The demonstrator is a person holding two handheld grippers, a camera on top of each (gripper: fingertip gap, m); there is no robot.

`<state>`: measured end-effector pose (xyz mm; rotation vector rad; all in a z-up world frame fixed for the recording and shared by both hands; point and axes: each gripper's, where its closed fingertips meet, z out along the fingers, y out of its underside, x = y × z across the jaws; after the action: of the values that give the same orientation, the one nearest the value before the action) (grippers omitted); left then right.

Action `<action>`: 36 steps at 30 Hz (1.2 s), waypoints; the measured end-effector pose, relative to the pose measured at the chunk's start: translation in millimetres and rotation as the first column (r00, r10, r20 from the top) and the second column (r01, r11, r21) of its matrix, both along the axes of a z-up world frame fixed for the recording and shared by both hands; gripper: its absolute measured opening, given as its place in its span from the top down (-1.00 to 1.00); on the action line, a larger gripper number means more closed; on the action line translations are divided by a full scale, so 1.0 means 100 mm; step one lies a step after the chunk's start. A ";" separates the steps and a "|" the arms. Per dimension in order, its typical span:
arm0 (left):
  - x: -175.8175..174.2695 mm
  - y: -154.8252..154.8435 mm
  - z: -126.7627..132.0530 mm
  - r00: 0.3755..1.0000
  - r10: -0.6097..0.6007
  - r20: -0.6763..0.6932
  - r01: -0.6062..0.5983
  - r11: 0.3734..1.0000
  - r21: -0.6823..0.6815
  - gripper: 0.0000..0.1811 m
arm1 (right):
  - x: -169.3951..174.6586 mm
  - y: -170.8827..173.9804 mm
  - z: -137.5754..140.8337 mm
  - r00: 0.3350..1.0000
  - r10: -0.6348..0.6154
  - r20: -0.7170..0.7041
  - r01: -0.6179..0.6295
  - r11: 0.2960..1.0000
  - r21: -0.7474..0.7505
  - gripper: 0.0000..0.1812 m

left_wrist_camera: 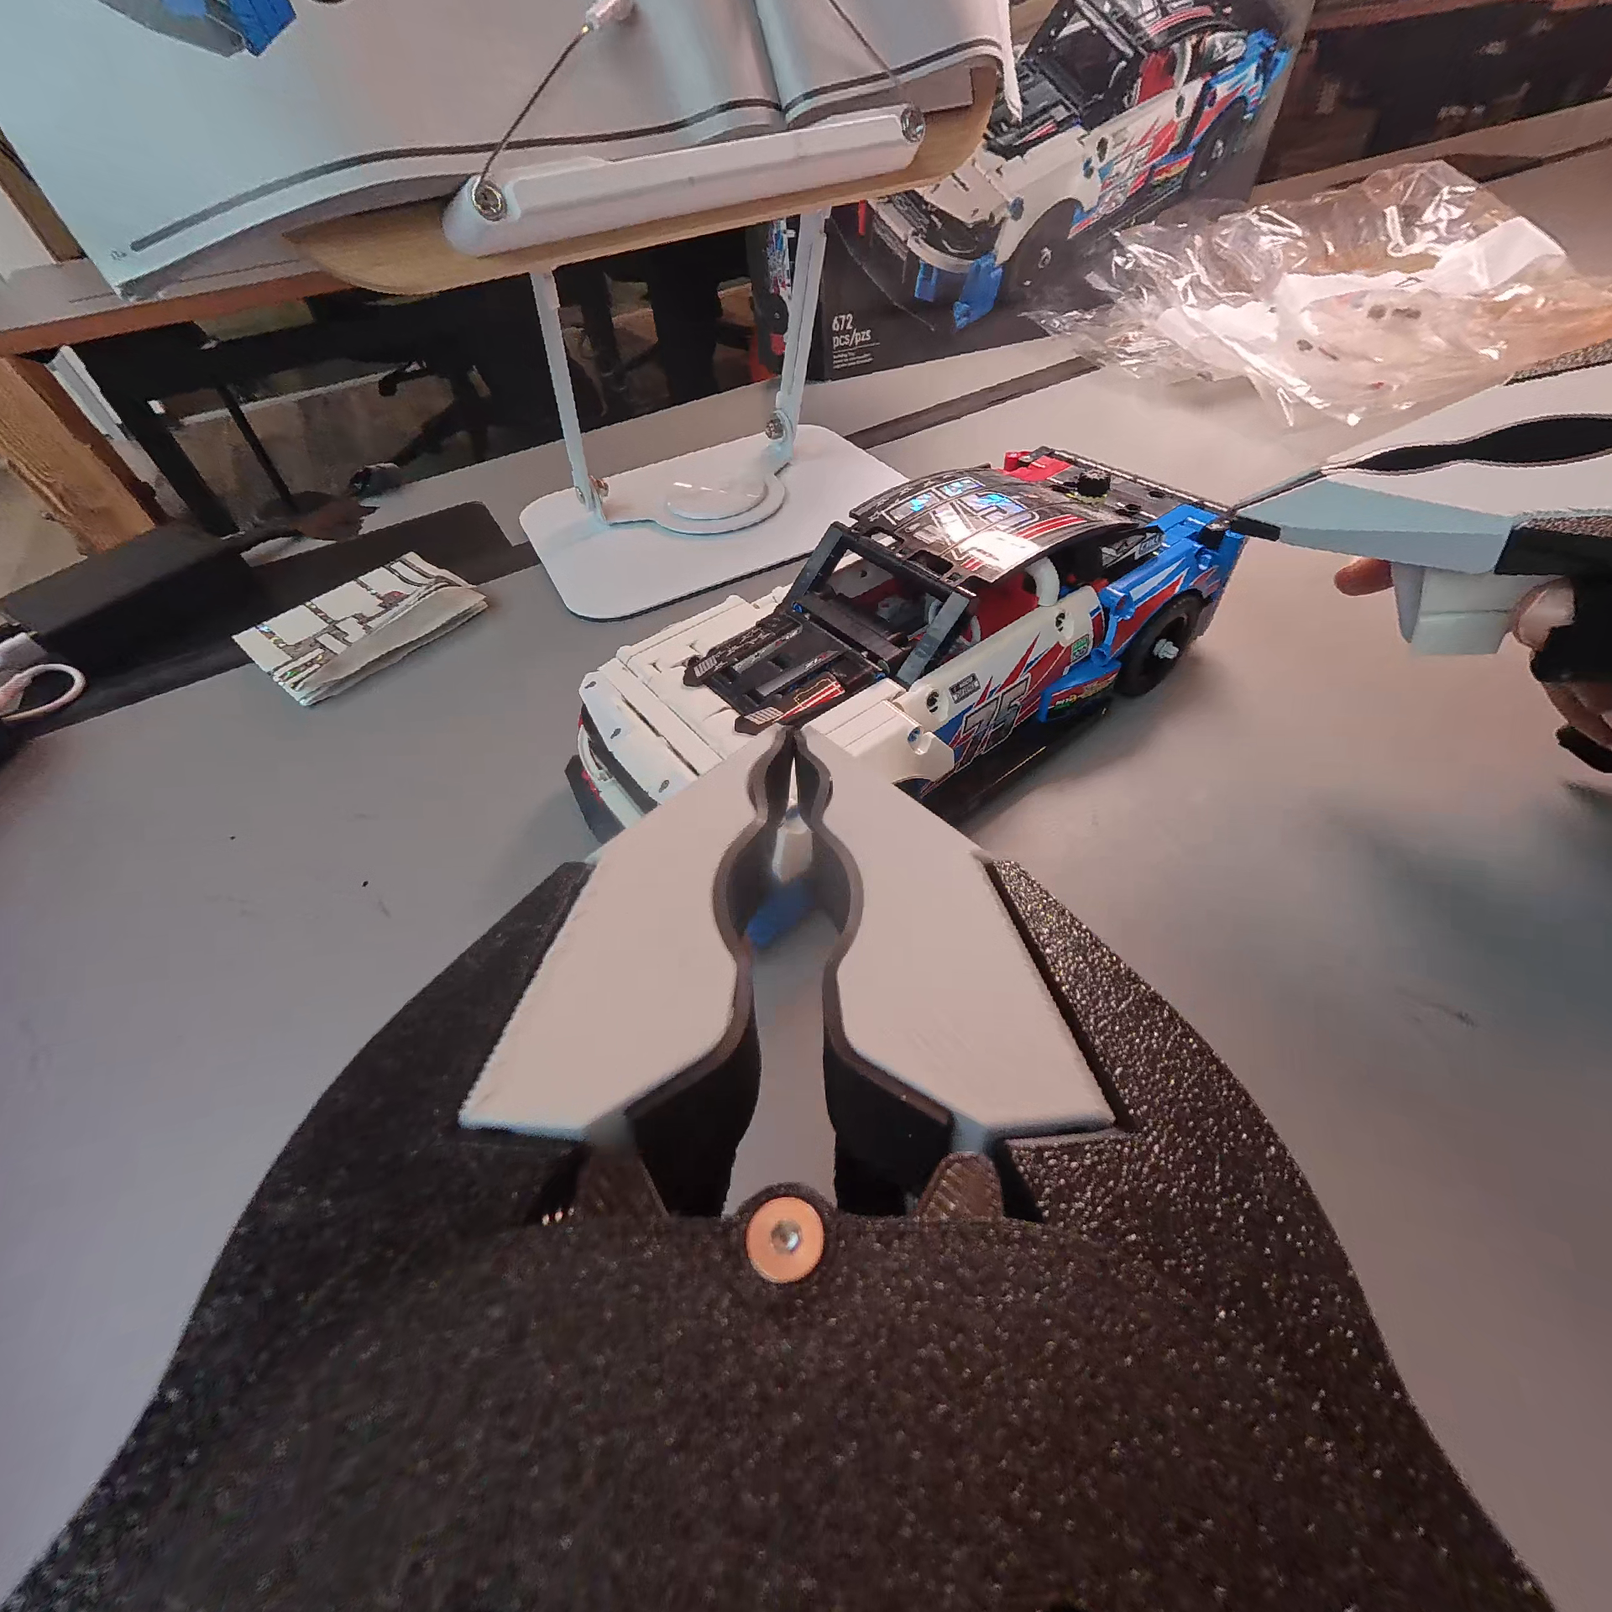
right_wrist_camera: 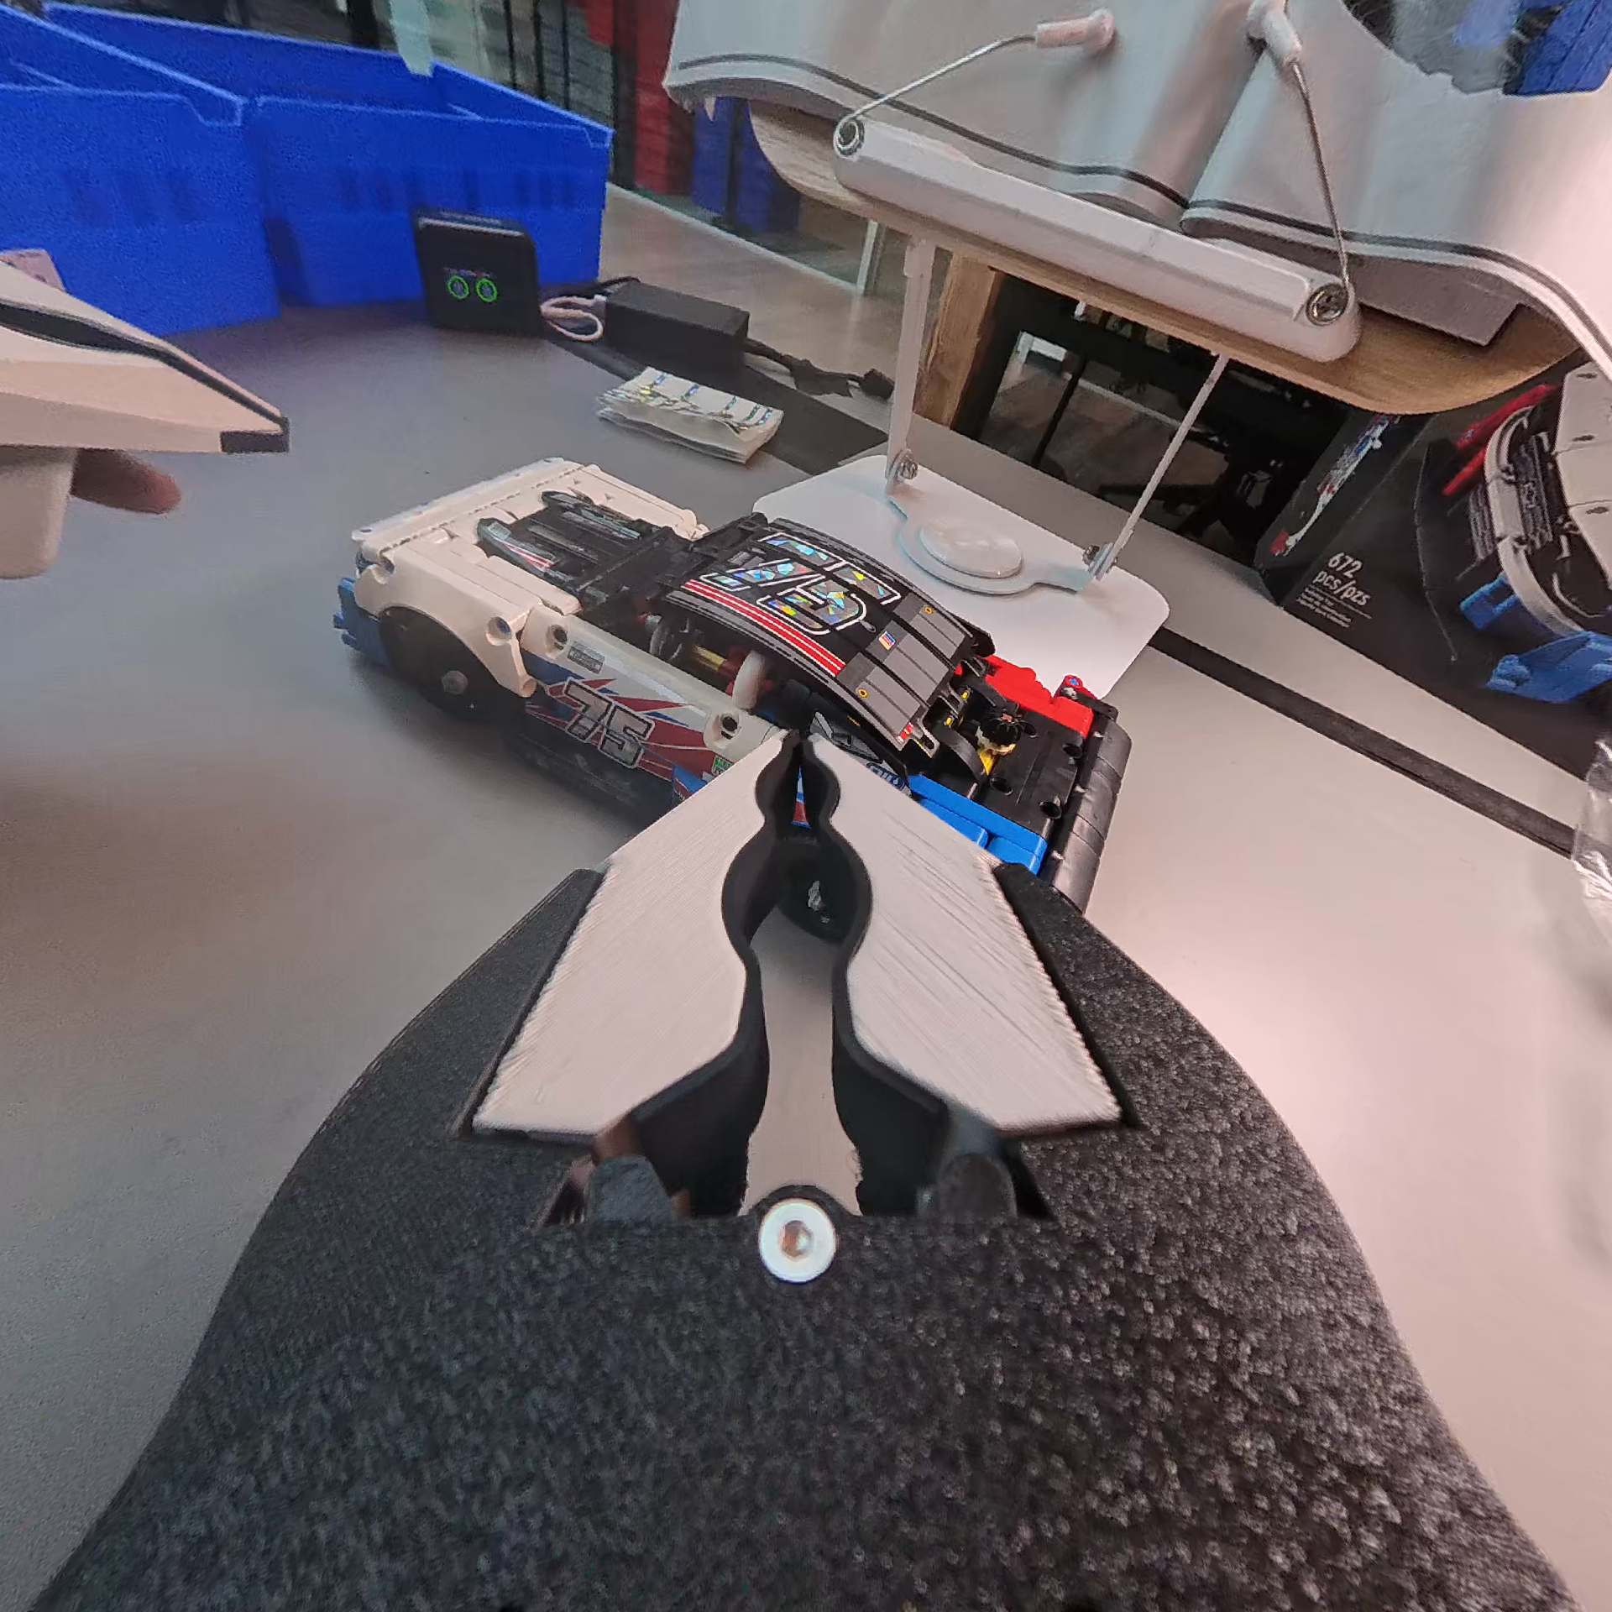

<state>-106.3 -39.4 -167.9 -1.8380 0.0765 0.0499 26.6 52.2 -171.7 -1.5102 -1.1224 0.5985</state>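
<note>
Left claw (left_wrist_camera: 792,741): fingers pressed together at the tips, holding nothing; the tips sit at the car's front corner, and whether they touch it is hard to tell. A white and blue piece shows through the gap behind the tips, mostly hidden.
Right claw (right_wrist_camera: 798,741): pressed together too, empty, its tips at the car's rear flank; contact is unclear. In the left view its tip reaches the car's rear corner at 2 o'clock.
Car (left_wrist_camera: 916,628): a brick-built racer, white, blue, red and black, standing on the grey tabletop (left_wrist_camera: 262,872) between the two claws; the rear wheel in the right view is partly hidden by the fingers.
Stand (left_wrist_camera: 698,515): white, at 12 o'clock behind the car, its top cut off by the frame.
Box (left_wrist_camera: 1090,174): behind, partly covered by the stand.
Bags (left_wrist_camera: 1352,279): clear plastic, at 2 o'clock, contents too small to make out.
Leaflet (left_wrist_camera: 366,628): folded, at 10 o'clock.
Bins (right_wrist_camera: 262,174): blue, at 11 o'clock in the right view, cropped.
</note>
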 end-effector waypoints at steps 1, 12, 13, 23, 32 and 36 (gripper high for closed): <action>0.00 0.00 0.01 1.000 0.003 -0.006 -0.003 1.000 0.004 0.99 | 0.00 0.00 0.01 1.000 0.003 -0.005 -0.003 1.000 0.003 1.00; 0.11 0.03 -0.07 0.999 -0.046 0.022 0.047 0.998 -0.031 0.77 | 0.00 -0.01 0.01 1.000 0.008 -0.020 -0.008 1.000 0.007 0.82; 0.10 0.03 -0.08 0.999 -0.045 0.020 0.046 0.998 -0.034 0.90 | 0.01 0.00 0.01 1.000 0.004 -0.019 -0.004 1.000 0.014 0.84; 0.19 0.02 -0.13 0.997 -0.081 0.017 0.081 0.995 -0.056 1.00 | -0.05 -0.07 -0.03 1.000 0.026 -0.010 -0.026 1.000 0.017 1.00; 0.21 0.00 -0.09 0.996 -0.084 0.014 0.085 0.996 -0.039 0.99 | -0.11 -0.14 -0.04 0.999 0.042 0.001 -0.042 0.999 0.033 1.00; 0.15 -0.01 -0.05 0.998 -0.059 0.022 0.059 0.998 -0.024 0.99 | -0.08 -0.10 -0.03 1.000 0.020 -0.014 -0.020 1.000 0.017 1.00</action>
<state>-91.0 -40.6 -172.8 -1.8589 0.1168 -0.0123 18.4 42.0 -174.4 -1.4793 -1.1300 0.6110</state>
